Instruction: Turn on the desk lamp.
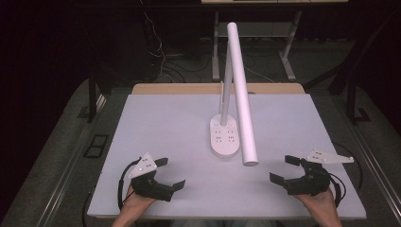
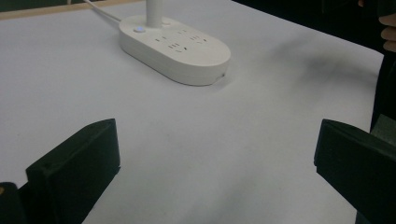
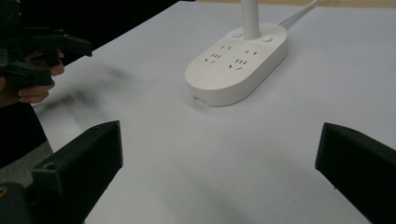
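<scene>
White lamp base on table, perhaps sockets, fingers apart

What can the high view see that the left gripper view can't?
High view alone: the lamp's long white light bar, the whole table, the floor with cables behind it, and both hand-held grippers from above, left and right, both open.

Left gripper view alone: a close look along its own two black jaws, spread wide, and the small lit button on the base.

Both: the white lamp base with its sockets, the lamp's pole and the pale tabletop.
</scene>
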`<action>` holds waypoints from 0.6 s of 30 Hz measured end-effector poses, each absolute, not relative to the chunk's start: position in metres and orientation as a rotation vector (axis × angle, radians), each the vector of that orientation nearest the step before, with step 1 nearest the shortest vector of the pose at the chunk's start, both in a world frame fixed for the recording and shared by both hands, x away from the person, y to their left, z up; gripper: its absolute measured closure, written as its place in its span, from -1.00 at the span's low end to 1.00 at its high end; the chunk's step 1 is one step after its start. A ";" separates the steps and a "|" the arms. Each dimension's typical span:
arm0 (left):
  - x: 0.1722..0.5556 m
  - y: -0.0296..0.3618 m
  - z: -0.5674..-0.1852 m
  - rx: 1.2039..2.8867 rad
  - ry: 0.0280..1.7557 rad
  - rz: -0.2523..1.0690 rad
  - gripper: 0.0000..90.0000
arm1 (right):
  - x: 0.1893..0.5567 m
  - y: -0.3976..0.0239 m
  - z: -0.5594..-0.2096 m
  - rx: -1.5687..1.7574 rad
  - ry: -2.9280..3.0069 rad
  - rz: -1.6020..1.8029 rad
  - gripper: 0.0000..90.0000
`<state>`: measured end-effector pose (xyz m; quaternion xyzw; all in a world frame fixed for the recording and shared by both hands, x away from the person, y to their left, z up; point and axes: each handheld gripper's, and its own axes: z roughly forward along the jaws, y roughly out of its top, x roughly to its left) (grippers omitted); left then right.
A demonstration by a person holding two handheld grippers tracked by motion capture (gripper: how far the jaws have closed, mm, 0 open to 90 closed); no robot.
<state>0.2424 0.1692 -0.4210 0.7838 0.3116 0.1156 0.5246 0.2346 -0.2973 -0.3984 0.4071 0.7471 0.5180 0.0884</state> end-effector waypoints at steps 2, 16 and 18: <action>0.242 0.169 -0.421 1.873 0.750 0.276 -1.00 | 0.235 -0.297 -0.399 1.214 2.224 1.538 -1.00; 0.244 0.168 -0.422 1.883 0.751 0.276 -1.00 | 0.235 -0.300 -0.397 1.236 2.237 1.566 -0.99; 0.244 0.168 -0.422 1.884 0.751 0.275 -1.00 | 0.235 -0.300 -0.396 1.235 2.238 1.569 -0.99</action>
